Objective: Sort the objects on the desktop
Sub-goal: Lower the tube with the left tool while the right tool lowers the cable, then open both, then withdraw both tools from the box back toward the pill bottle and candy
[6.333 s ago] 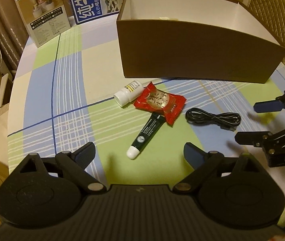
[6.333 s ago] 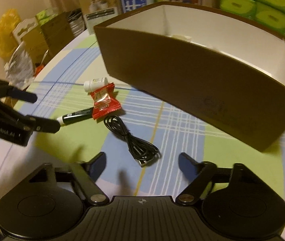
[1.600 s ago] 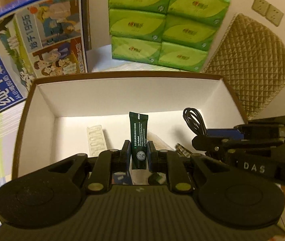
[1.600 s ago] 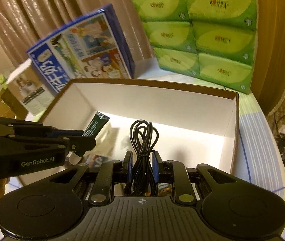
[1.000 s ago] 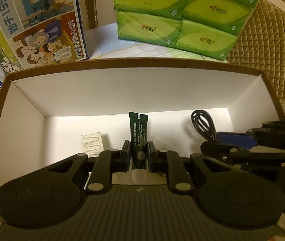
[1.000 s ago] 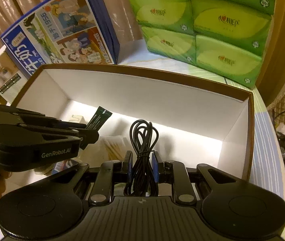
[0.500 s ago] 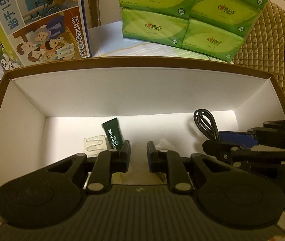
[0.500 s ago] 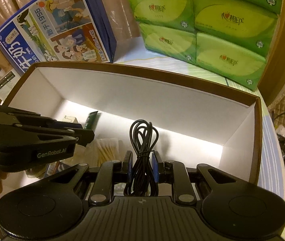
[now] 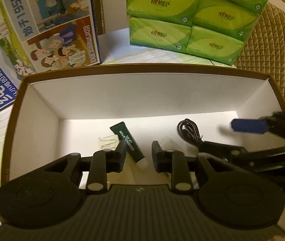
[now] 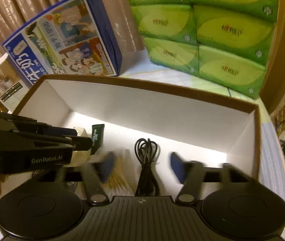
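Both grippers hover over the brown box with white inside (image 9: 42,124) (image 10: 248,136). My left gripper (image 9: 139,154) is open; the dark green tube (image 9: 128,140) lies loose on the box floor between its fingers, also seen in the right wrist view (image 10: 96,136). My right gripper (image 10: 142,166) is open; the coiled black cable (image 10: 147,160) lies in the box between its fingers, and shows in the left wrist view (image 9: 189,130). The right gripper's blue-padded fingers (image 9: 248,125) show at the right in the left wrist view.
Green tissue packs (image 9: 192,18) (image 10: 206,36) and a blue milk carton box (image 9: 32,32) (image 10: 66,42) stand behind the box. A clear plastic piece (image 9: 108,140) and a cotton swab pack (image 10: 118,172) lie inside the box. A quilted chair (image 9: 277,46) is at right.
My left gripper opened wider and the green tube settled on the box floor. My right gripper opened and let go of the black cable, which dropped into the box.
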Action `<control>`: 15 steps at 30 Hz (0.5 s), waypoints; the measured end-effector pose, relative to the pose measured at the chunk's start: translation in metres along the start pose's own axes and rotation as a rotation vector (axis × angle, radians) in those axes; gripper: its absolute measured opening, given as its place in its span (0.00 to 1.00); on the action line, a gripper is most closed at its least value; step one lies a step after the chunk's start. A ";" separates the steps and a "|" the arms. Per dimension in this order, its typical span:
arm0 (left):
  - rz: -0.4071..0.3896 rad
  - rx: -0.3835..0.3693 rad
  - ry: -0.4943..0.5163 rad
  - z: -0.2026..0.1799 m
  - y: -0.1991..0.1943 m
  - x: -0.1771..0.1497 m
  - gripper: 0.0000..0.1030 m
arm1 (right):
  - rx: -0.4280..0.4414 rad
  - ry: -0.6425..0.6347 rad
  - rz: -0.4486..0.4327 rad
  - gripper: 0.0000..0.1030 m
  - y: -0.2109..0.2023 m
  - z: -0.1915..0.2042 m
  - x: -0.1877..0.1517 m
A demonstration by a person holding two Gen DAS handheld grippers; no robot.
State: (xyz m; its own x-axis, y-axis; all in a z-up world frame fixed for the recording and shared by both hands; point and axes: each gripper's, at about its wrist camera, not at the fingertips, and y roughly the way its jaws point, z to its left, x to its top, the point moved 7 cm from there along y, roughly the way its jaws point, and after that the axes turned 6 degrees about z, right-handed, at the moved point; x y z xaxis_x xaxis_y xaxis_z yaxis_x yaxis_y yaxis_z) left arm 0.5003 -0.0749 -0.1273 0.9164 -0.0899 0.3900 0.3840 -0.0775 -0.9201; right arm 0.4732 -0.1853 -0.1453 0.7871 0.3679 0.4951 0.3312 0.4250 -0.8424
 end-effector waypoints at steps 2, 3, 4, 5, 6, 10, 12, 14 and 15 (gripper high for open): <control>-0.001 0.005 0.001 0.002 -0.005 -0.003 0.26 | 0.004 -0.008 0.012 0.67 -0.008 0.003 -0.005; -0.001 0.010 0.003 0.003 -0.008 -0.005 0.29 | 0.008 -0.011 0.020 0.68 -0.011 0.004 -0.008; -0.004 0.014 0.005 0.004 -0.011 -0.007 0.32 | 0.022 -0.018 0.021 0.69 -0.015 0.007 -0.010; -0.009 0.015 0.007 0.004 -0.015 -0.009 0.34 | 0.030 -0.026 0.019 0.72 -0.019 0.011 -0.014; -0.010 0.018 0.007 0.005 -0.019 -0.011 0.38 | 0.034 -0.034 0.020 0.73 -0.023 0.014 -0.017; -0.019 0.023 0.014 0.007 -0.034 -0.021 0.48 | 0.009 -0.062 0.008 0.92 -0.037 0.028 -0.029; -0.026 0.030 0.025 0.008 -0.044 -0.028 0.53 | -0.002 -0.066 -0.003 0.94 -0.045 0.033 -0.034; -0.036 0.036 0.031 0.008 -0.052 -0.034 0.58 | -0.020 -0.060 -0.004 0.96 -0.050 0.036 -0.040; -0.040 0.040 0.033 0.009 -0.057 -0.037 0.60 | -0.029 -0.056 -0.004 0.97 -0.053 0.037 -0.042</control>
State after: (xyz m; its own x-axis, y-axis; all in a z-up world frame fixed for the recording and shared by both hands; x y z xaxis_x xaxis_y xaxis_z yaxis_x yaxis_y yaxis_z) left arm 0.4456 -0.0585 -0.0894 0.8962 -0.1201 0.4271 0.4252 -0.0424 -0.9041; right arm 0.4034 -0.1931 -0.1141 0.7556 0.4121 0.5092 0.3504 0.4025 -0.8457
